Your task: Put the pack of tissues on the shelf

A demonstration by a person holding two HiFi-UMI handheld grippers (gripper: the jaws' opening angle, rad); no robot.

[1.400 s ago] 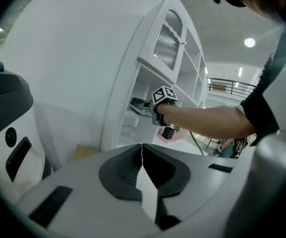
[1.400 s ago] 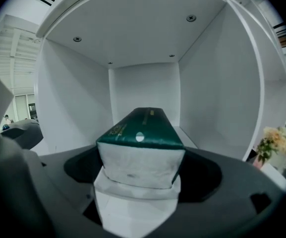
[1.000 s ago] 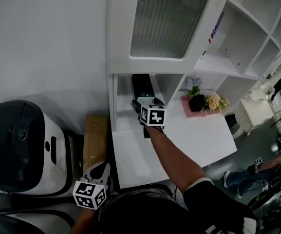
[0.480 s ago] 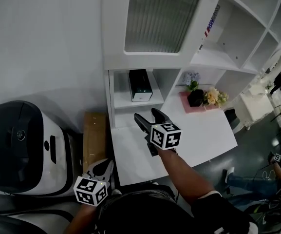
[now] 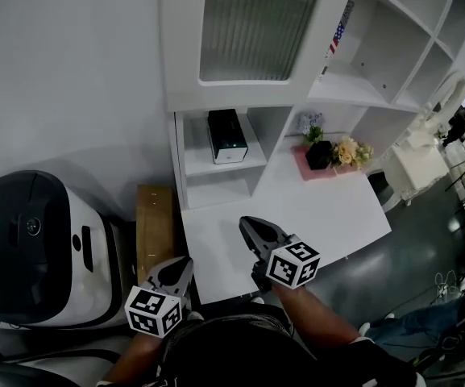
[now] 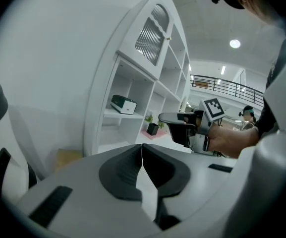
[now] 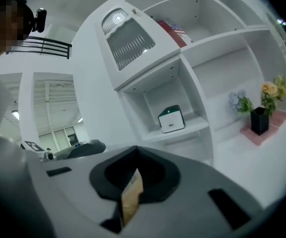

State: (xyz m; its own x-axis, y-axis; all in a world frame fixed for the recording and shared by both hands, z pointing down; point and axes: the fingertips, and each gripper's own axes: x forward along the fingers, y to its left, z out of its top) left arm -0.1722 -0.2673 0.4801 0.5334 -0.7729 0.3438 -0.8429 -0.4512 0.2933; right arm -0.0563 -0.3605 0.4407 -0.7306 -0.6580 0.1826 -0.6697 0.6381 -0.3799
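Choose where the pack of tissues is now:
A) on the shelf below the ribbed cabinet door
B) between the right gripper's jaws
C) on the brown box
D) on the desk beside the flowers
A: the pack of tissues sits on the shelf, and the right gripper, its jaws just closed on nothing, is apart from it.

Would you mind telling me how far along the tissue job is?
Done: the dark green-and-white tissue pack sits on the white shelf. In hand: nothing; the right hand-held gripper is shut and empty above the white table. Remaining: nothing apparent.
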